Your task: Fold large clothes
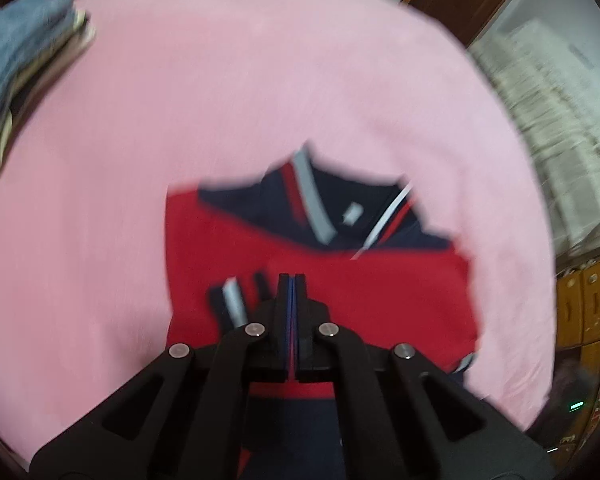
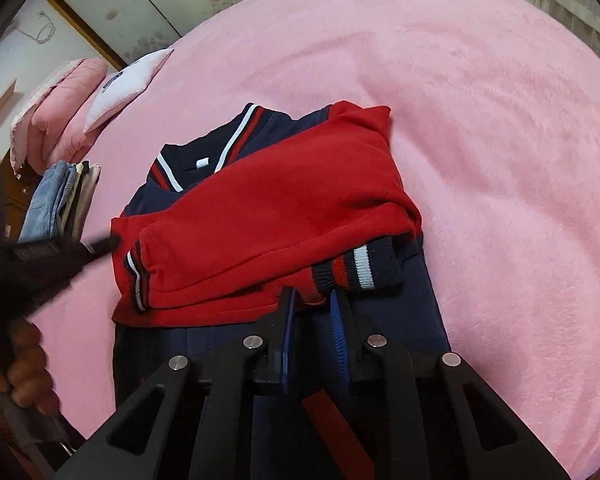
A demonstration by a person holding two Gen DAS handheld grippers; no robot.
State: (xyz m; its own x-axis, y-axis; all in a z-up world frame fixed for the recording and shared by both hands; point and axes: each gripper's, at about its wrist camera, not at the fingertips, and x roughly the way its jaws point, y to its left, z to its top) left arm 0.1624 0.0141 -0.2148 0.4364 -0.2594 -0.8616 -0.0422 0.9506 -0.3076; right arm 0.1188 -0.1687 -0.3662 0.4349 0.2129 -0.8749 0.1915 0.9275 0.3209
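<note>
A red and navy jacket (image 2: 284, 200) lies on the pink bed cover (image 2: 500, 160), collar away from me, both red sleeves folded across its chest. One striped cuff (image 2: 356, 270) rests just beyond my right gripper (image 2: 313, 296). Its jaws stand narrow, with a lump of the red sleeve's edge between the tips. In the blurred left wrist view the same jacket (image 1: 380, 300) lies under my left gripper (image 1: 292, 280), whose pads are pressed together with nothing showing between them. The left gripper (image 2: 108, 242) also shows in the right wrist view, at the jacket's left edge.
A stack of folded jeans and clothes (image 2: 60, 200) sits on the bed left of the jacket, seen too in the left wrist view (image 1: 20, 72). Pillows (image 2: 60, 108) lie beyond it. A hand (image 2: 24, 372) holds the left tool. Wooden drawers (image 1: 580, 300) stand beside the bed.
</note>
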